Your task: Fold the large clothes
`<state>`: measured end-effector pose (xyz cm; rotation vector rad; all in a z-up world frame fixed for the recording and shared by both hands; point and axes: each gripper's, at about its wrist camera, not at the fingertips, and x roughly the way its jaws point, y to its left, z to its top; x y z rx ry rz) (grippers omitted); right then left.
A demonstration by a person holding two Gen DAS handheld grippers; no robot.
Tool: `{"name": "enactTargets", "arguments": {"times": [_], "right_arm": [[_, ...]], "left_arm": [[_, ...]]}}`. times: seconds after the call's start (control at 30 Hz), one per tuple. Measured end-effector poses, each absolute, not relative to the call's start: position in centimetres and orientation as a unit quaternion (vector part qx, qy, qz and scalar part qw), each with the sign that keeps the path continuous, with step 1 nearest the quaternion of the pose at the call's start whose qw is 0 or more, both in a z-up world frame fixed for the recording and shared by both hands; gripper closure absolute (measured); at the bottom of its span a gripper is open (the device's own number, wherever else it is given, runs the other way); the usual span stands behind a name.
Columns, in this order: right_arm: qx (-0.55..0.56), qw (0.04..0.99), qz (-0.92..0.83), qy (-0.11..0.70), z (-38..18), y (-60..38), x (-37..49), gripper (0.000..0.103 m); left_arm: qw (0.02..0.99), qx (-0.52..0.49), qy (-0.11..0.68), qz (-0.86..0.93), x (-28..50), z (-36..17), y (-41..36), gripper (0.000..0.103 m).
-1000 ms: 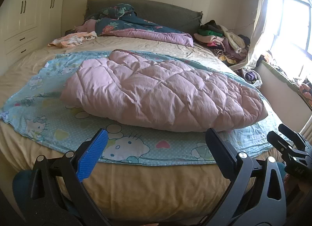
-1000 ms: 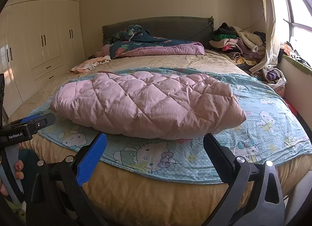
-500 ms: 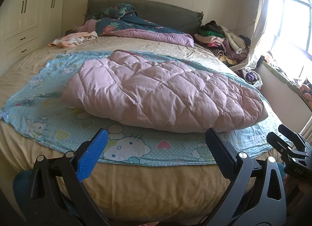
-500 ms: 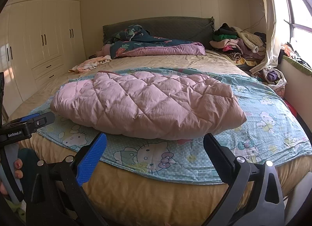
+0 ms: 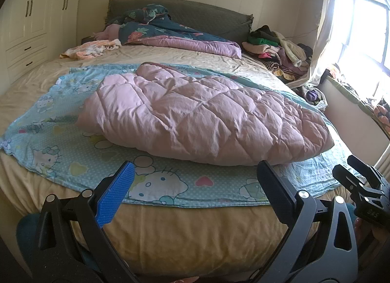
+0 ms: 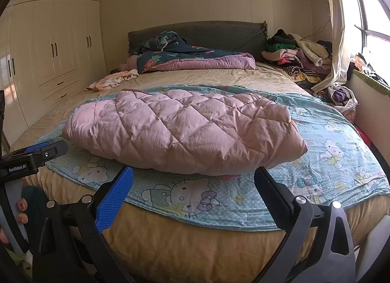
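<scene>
A puffy pink quilted garment (image 5: 207, 114) (image 6: 185, 131) lies folded in a long bundle across a light blue cartoon-print sheet (image 5: 61, 141) (image 6: 341, 161) on the bed. My left gripper (image 5: 195, 185) hovers at the foot of the bed, just short of the bundle's near edge, open with nothing between its fingers. My right gripper (image 6: 192, 187) sits open and empty at the same distance. Each gripper shows at the edge of the other's view: the right one (image 5: 363, 190) at far right, the left one (image 6: 36, 153) at far left.
The tan mattress edge (image 5: 195, 229) faces me. A dark floral duvet (image 6: 185, 58) lies by the grey headboard, a clothes pile (image 6: 297, 56) at the back right, a small pale garment (image 6: 109, 80) at back left. Cream wardrobes (image 6: 53, 63) line the left wall; a window (image 6: 373, 39) is right.
Both grippers have drifted very slightly; the pink bundle and sheet lie as before. Both stay open.
</scene>
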<state>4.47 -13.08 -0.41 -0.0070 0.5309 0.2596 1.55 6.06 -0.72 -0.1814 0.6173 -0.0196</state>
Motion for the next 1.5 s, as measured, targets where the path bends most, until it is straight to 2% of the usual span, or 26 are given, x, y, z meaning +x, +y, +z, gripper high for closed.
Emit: {"name": "enactTargets", "arguments": {"times": [1.5], "right_arm": [[-0.014, 0.957, 0.121, 0.263, -0.41, -13.36, 4.40, 0.004]], "left_arm": [[0.946, -0.092, 0.309, -0.019, 1.24, -0.64, 6.51, 0.009]]}}
